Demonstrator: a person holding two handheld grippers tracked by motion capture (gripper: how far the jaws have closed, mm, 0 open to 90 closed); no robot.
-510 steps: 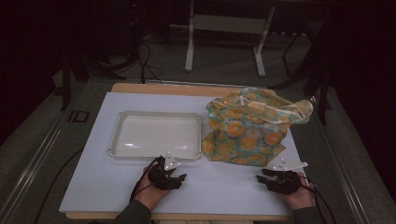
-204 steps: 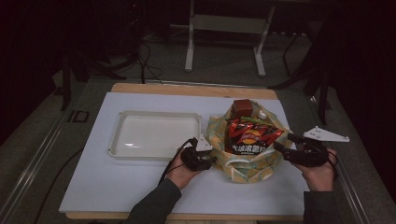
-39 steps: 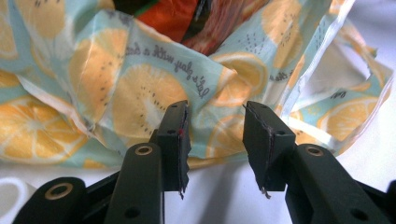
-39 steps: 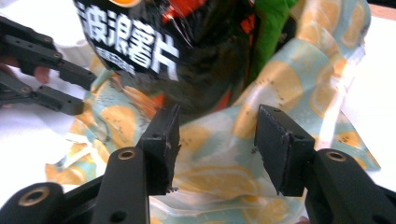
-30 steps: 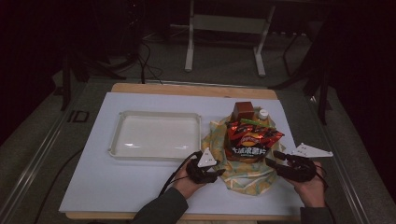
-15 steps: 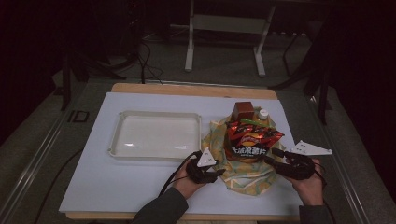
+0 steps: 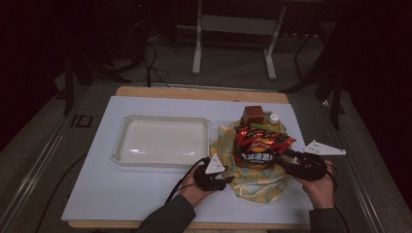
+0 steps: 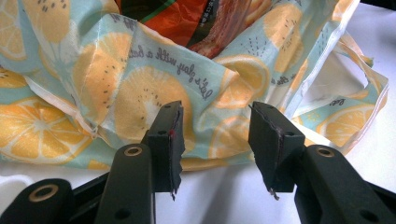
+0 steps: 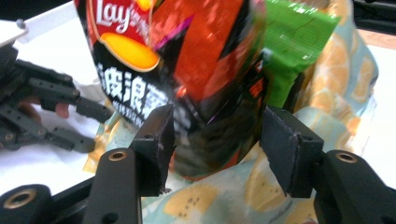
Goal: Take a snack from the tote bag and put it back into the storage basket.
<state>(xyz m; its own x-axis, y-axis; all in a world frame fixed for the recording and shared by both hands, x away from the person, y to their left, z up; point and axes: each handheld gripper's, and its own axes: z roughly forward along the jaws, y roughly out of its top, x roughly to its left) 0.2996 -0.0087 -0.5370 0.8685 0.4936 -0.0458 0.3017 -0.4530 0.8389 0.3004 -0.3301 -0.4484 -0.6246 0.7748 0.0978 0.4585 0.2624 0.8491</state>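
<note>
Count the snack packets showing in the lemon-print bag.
2, maybe more hidden beneath. The red-and-black chip bag stands at the front between the grippers; a green packet lies just behind it, by the brown box and white-capped bottle.

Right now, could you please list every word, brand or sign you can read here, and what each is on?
"Lay's": on the red and black chip bag.
"let's play with a bat...", partly folded away: on the orange-print cloth bag.
"ID": on the floor marker.
Chinese characters on the chip bag: too blurred to read.
</note>
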